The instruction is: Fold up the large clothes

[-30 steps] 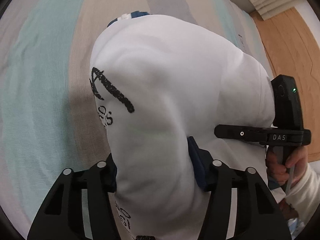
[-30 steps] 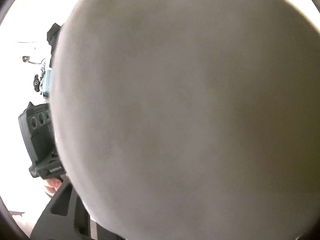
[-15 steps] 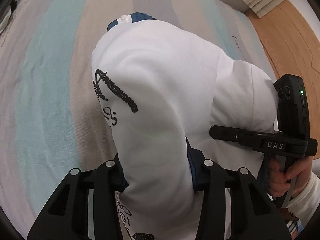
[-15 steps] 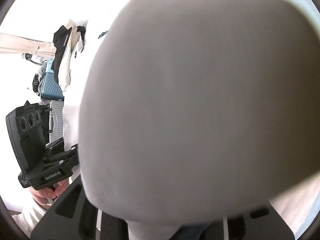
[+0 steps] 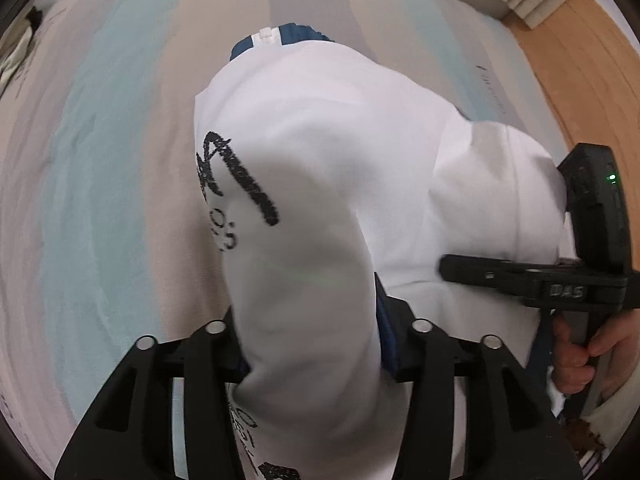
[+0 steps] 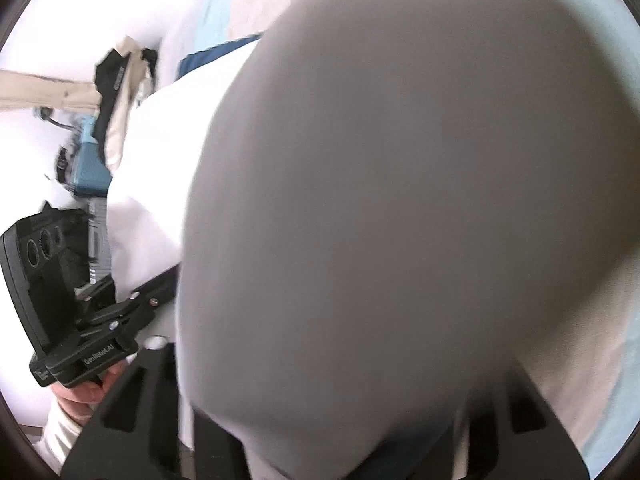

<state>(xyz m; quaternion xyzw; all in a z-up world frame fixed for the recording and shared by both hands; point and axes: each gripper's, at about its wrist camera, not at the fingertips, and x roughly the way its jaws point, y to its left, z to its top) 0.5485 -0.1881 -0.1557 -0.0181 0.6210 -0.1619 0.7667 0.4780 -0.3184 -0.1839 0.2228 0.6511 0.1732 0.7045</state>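
From the left wrist, the left gripper (image 5: 310, 344) has a thick fold of the white sweatshirt (image 5: 320, 152) between its opening jaws, above the striped bed (image 5: 100, 160). The right gripper (image 5: 452, 268) reads "DAS". From the right wrist, the right gripper (image 6: 340, 440) is smothered in cloth; its jaws are opening. I'd lay both corners down level before letting go. The print is illegible.
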